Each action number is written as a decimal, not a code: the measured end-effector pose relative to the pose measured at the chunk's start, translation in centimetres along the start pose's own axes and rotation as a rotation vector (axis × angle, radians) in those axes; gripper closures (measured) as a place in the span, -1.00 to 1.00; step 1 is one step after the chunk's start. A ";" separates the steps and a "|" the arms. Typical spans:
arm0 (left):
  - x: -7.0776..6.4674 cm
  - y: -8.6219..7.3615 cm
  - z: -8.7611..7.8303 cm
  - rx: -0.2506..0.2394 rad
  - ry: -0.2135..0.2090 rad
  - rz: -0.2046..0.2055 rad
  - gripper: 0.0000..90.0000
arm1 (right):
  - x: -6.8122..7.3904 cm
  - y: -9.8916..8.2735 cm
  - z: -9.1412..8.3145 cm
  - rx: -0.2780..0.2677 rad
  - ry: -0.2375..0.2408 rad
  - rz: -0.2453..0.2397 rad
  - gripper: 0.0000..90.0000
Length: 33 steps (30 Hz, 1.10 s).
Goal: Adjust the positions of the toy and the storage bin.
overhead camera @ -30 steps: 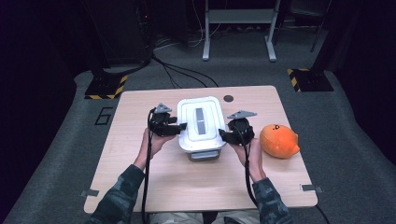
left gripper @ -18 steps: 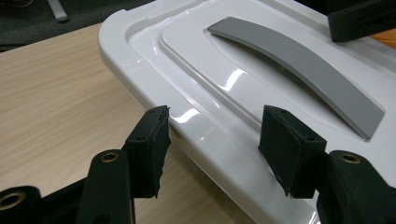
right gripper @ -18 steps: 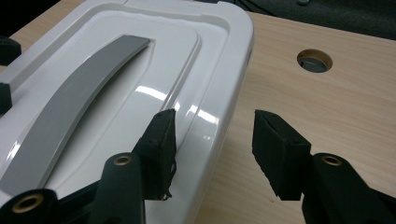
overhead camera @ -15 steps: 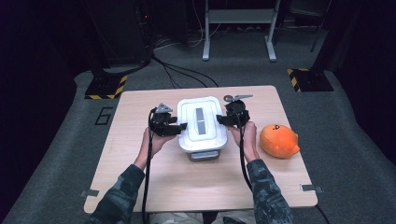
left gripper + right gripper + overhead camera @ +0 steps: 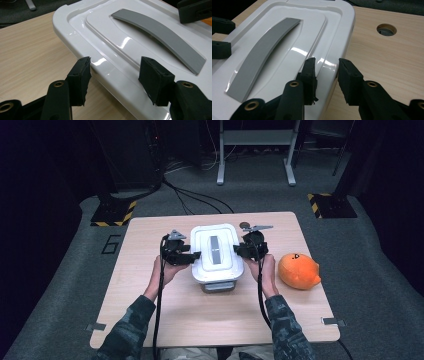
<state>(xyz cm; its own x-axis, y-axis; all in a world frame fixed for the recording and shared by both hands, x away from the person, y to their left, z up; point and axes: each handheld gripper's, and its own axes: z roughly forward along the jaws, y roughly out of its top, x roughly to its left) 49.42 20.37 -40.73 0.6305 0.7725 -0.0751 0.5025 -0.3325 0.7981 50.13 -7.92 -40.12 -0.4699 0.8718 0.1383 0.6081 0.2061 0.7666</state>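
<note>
Both forearms enter from the bottom of the high view in camouflage-patterned sleeves and angle inward toward the middle of the frame. The left hand point(image 5: 162, 270) holds the left claw point(image 5: 196, 255) level, aimed at the left long edge of the white box point(image 5: 216, 254). The right hand point(image 5: 266, 270) holds the right claw point(image 5: 237, 250) level, aimed at the right long edge of the same box.

Left claw point(image 5: 113, 76): the jaws stand apart and straddle the lid's rim. One pad is at the outer side of the rim, the other rests above the lid's top face. Whether the pads press on the rim cannot be told.

Right claw point(image 5: 326, 72): the jaws have just been closing with the lid's rim between them. One pad lies on the glossy top face and the other stands at the outer side of the rim, so the claw pinches the lid edge.

The box sits at the centre of the tabletop point(image 5: 150, 270), in the middle of the high view. It is rectangular with rounded corners, of glossy white plastic. The lid has stepped raised contours and a flat, matt grey handle strip point(image 5: 214, 250) along its centre.

The tabletop is pale wood-grain laminate with a round cable hole point(image 5: 386, 29). An orange plush toy point(image 5: 298, 270) lies at the right of the frame, apart from the box.

The dark floor at the left of the frame bears the painted digit 6 point(image 5: 110, 244).
</note>
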 end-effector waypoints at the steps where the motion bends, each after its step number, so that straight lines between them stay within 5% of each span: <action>1: 0.0 0.0 0.0 0.004 -0.001 0.004 -0.06 | 0.0 -0.1 -0.1 -0.002 0.001 -0.009 0.48; 33: -0.2 0.0 -0.4 0.020 -0.042 0.063 -0.03 | 2.8 -4.0 -3.8 -0.046 -0.039 -0.023 0.48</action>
<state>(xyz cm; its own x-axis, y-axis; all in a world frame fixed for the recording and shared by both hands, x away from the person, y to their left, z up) 49.11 20.45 -40.46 0.6854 0.7264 -0.0506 0.4727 -0.3910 0.7897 43.98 -8.00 -40.46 -0.4575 0.8839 0.0968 0.5669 0.2061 0.7976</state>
